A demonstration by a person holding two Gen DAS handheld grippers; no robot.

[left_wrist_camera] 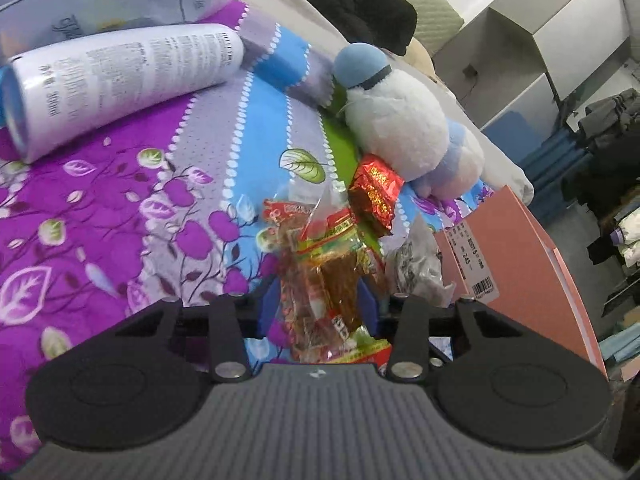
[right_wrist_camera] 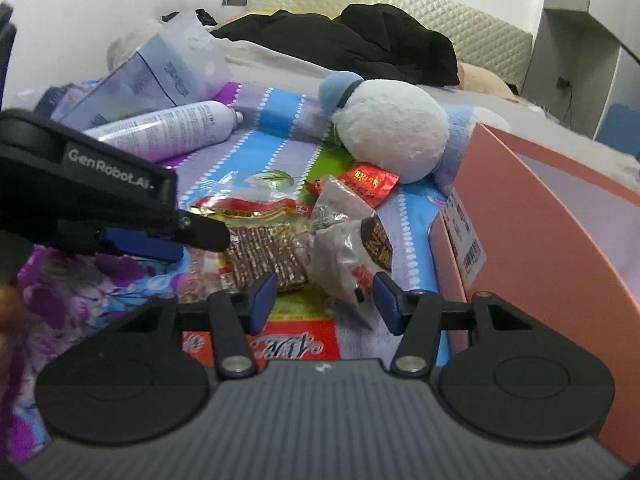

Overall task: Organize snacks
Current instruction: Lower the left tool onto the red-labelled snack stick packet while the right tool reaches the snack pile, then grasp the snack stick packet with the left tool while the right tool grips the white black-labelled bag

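Several snack packets lie in a pile on the flowered bedsheet. My left gripper point(left_wrist_camera: 320, 300) is shut on a clear packet of brown spicy strips point(left_wrist_camera: 332, 280) with red and green print; in the right wrist view the left gripper point(right_wrist_camera: 208, 236) reaches in from the left onto that packet point(right_wrist_camera: 264, 252). A red foil packet point(left_wrist_camera: 374, 194) lies beside the plush toy, also in the right wrist view point(right_wrist_camera: 370, 184). A grey-clear packet point(right_wrist_camera: 344, 248) lies between my right gripper's point(right_wrist_camera: 324, 300) fingers, which stand open around its near end. A pink box point(right_wrist_camera: 560, 248) stands open on the right.
A white and blue plush toy point(right_wrist_camera: 384, 132) lies behind the snacks. A white spray bottle point(left_wrist_camera: 120, 80) lies at the left with a clear bag point(right_wrist_camera: 176, 68) behind it. A red printed box point(right_wrist_camera: 292, 344) sits under my right gripper. Black clothing point(right_wrist_camera: 352, 40) lies by the headboard.
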